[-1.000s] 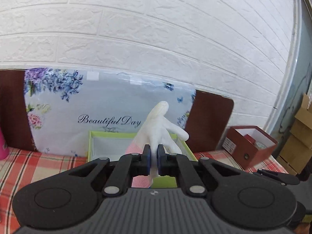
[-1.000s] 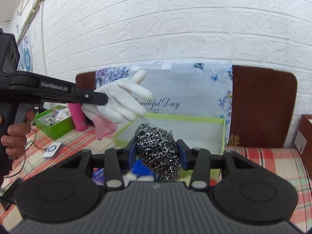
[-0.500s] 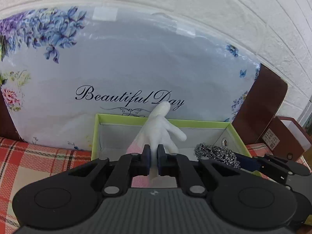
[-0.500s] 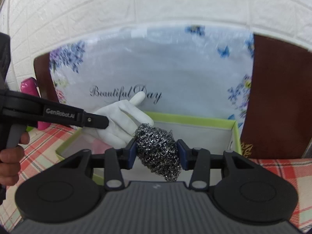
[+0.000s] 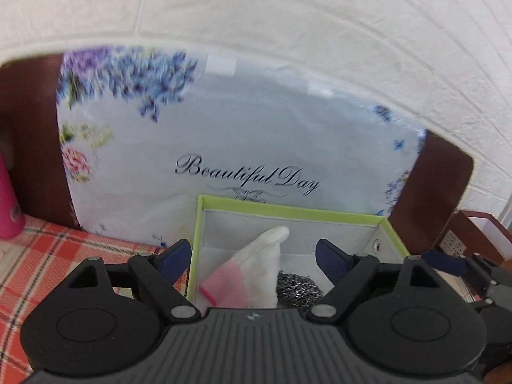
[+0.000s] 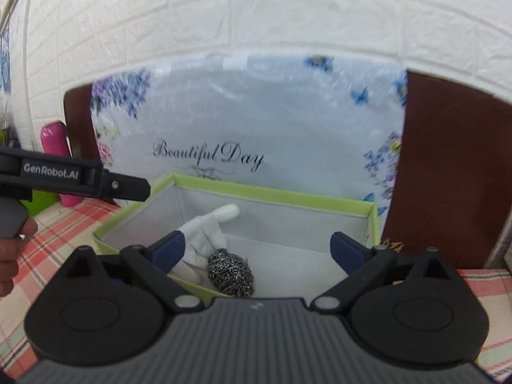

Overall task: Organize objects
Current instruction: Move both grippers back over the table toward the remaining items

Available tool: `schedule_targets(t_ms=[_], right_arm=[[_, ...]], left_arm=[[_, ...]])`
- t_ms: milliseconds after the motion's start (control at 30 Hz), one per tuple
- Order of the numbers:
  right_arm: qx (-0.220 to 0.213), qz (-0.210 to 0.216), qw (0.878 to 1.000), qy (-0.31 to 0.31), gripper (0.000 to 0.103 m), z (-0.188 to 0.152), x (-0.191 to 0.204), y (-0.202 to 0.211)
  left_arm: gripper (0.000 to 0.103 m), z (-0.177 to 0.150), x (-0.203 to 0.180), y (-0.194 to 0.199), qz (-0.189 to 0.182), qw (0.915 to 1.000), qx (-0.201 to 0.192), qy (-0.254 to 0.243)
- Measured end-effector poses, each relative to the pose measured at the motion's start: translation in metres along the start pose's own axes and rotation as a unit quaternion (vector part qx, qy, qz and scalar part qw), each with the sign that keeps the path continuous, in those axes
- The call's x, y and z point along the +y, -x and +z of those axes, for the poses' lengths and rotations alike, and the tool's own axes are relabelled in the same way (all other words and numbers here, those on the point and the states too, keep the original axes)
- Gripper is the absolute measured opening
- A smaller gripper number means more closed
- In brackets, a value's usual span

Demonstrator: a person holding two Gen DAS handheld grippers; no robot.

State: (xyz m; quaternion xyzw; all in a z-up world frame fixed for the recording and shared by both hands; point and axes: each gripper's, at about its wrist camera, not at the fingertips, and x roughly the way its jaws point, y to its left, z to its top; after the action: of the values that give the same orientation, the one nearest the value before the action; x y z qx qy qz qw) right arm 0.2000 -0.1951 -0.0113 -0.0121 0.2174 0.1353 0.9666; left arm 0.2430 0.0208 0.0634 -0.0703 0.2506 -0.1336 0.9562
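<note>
Both claws, left claw and right claw, are opening, pads clear, over the green-rimmed cardboard box where white rubber glove and steel-wool scourer lie together, sorted.

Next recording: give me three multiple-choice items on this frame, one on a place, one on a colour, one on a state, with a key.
1. Where does the steel scourer lie?
A. inside the green-rimmed box
B. on the checked cloth
C. on top of the pink bottle

2. What colour is the cuff of the glove?
A. blue
B. pink
C. black

3. How does the right hand-held gripper stand?
A. clamped on the scourer
B. clamped on the glove
C. jaws apart, gripping nothing

Key: 1 A, the scourer rests on the box floor beside the glove. 2 B, the left wrist view shows a pink cuff below the white fingers. 3 C, its jaws are opening, with the scourer lying free below them.
</note>
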Motion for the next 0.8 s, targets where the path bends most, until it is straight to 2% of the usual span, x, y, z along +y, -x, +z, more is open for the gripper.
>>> schedule_targets(t_ms=[67, 233, 300, 400, 600, 733, 767, 800], right_arm=[[-0.018, 0.001, 1.000, -0.007, 0.103, 0.004, 0.000, 0.025], [-0.051, 0.007, 0.998, -0.026, 0.103, 0.000, 0.007, 0.083], [-0.061, 0.006, 0.998, -0.028, 0.103, -0.007, 0.010, 0.106], [-0.066, 0.002, 0.997, -0.035, 0.103, -0.023, 0.014, 0.132], [-0.021, 0.003, 0.998, -0.055, 0.103, -0.076, 0.020, 0.155], [0.027, 0.007, 0.999, -0.036, 0.101, -0.115, 0.034, 0.155], [0.040, 0.009, 0.999, -0.025, 0.099, -0.122, 0.039, 0.153], [0.050, 0.011, 0.999, -0.014, 0.091, -0.127, 0.043, 0.150]], left_arm=[[0.093, -0.002, -0.007, 0.021, 0.000, 0.9998, -0.019, -0.009], [0.095, -0.018, -0.031, 0.070, 0.015, 0.9984, -0.039, -0.038], [0.095, -0.029, -0.037, 0.086, 0.017, 0.9980, -0.041, -0.044], [0.096, -0.053, -0.042, 0.105, 0.015, 0.9987, -0.022, -0.043], [0.096, -0.106, -0.036, 0.121, -0.025, 0.9986, 0.046, -0.003], [0.096, -0.144, -0.033, 0.130, -0.012, 0.9972, 0.067, -0.030], [0.096, -0.151, -0.032, 0.131, -0.010, 0.9964, 0.075, -0.038], [0.096, -0.158, -0.030, 0.132, -0.009, 0.9954, 0.083, -0.046]])
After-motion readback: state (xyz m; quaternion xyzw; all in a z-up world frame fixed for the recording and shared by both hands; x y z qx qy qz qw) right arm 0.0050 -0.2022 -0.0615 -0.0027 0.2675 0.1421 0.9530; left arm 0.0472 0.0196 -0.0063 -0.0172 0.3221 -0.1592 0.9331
